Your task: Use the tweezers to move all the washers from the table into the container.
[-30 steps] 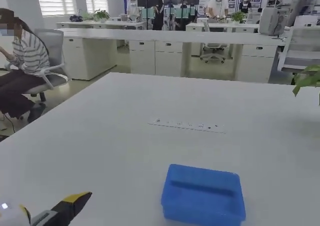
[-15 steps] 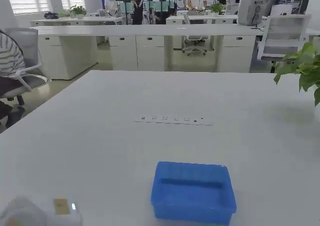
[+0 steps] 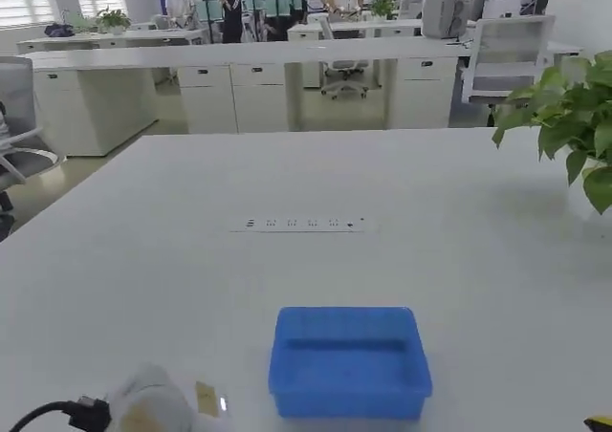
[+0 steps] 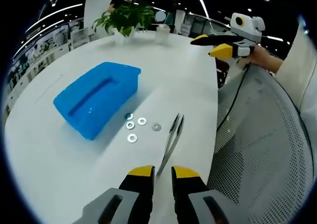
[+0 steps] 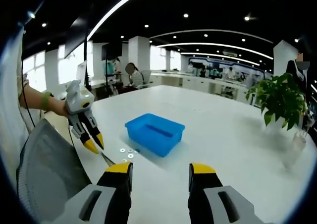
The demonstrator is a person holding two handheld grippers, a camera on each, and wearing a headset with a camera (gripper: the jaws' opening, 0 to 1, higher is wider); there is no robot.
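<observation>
- Washers (image 4: 142,121): five lie loose on the white counter (image 4: 188,75), bunched just beside one long wall of the container (image 4: 96,100) and outside it.
- The container is a blue, open-topped rectangular tub standing upright on the counter.
- Tweezers (image 4: 171,140) lie flat on the counter on the washers' far side from the container, close beside them. Their forked end points away from the left gripper.
- Left gripper (image 4: 162,177): its yellow-tipped jaws stand a little apart with a narrow gap. The tweezers' joined end runs into that gap, though I cannot tell if either jaw touches it. It sits on the washers' side of the container.
- Right gripper (image 5: 161,177): its jaws are spread wide. It is held up in a hand (image 4: 260,58), well apart from the container.
- A leafy plant (image 5: 280,97) stands on the counter well beyond the container.
- A flat power strip (image 3: 299,224) lies on the counter, past the container in the head view.
- A mesh chair back (image 4: 262,149) stands off the counter's edge, on the tweezers' side of the container.
</observation>
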